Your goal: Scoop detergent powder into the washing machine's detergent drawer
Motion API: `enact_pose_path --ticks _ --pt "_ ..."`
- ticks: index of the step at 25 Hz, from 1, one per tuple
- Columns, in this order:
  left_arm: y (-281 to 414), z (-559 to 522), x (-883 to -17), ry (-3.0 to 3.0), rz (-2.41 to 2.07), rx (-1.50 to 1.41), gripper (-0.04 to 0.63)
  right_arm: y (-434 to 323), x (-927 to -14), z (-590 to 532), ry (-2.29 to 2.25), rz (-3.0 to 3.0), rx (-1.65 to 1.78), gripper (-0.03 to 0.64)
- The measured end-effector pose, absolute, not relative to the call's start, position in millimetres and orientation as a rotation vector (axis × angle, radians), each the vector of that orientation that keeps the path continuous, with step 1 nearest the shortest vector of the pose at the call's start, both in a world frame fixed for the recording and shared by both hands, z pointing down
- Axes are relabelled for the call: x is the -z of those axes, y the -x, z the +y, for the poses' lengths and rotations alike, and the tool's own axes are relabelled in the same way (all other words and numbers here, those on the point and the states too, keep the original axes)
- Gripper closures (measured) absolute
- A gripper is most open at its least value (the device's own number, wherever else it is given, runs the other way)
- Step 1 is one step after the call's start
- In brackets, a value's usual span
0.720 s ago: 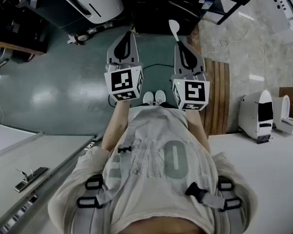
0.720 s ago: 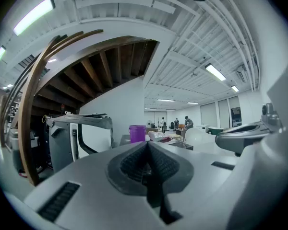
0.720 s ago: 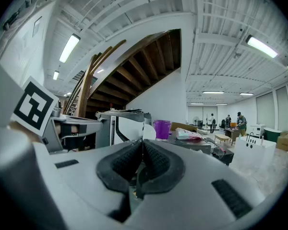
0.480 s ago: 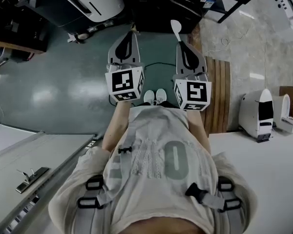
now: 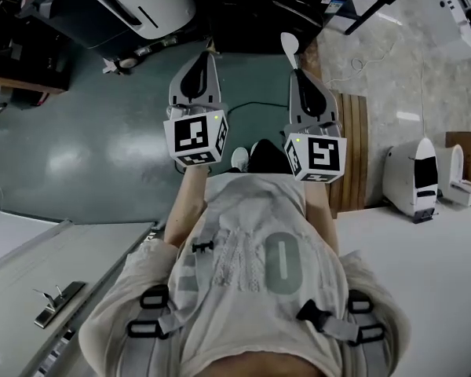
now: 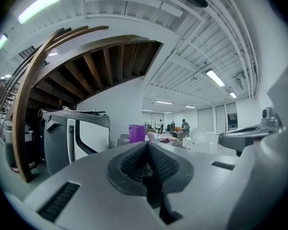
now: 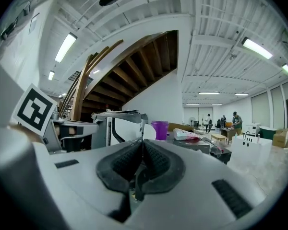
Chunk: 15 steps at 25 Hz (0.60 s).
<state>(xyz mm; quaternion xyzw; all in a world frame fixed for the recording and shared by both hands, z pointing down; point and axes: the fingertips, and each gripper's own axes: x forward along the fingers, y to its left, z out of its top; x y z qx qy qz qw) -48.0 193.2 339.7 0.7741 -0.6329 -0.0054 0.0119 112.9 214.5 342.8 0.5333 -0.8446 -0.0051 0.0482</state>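
Observation:
In the head view my right gripper (image 5: 299, 75) is shut on the handle of a white scoop (image 5: 288, 44), whose bowl sticks out ahead of the jaws. A sliver of that scoop (image 7: 147, 131) shows above the closed pads in the right gripper view (image 7: 142, 146). My left gripper (image 5: 205, 56) is held level beside it, shut with nothing in it, its pads pressed together (image 6: 147, 146). A white and dark washing machine (image 5: 145, 2) stands ahead to the left; the same machine (image 6: 72, 138) (image 7: 116, 124) shows beyond each pair of jaws. No detergent drawer or powder is visible.
A purple container (image 7: 159, 129) sits on a table ahead, next to a dark cabinet (image 5: 251, 10). The floor is green (image 5: 86, 144) with a wooden strip (image 5: 349, 148) on the right. White counters (image 5: 424, 265) flank the person. A white appliance (image 5: 412, 181) stands at right. People stand far off.
Both grippers have drifted slightly apart and forward. The person's feet have shifted, with a dark trouser leg now covering one shoe. The scoop stays gripped.

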Motion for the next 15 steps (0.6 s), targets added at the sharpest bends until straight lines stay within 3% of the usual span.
enact_pose_path --ticks 15 --pt "59.6 133.5 -337.4 -2.423 -1.987 0.033 0.575 -106.2 -355.7 145.7 -1.641 -2.561 -0.04 0.615"
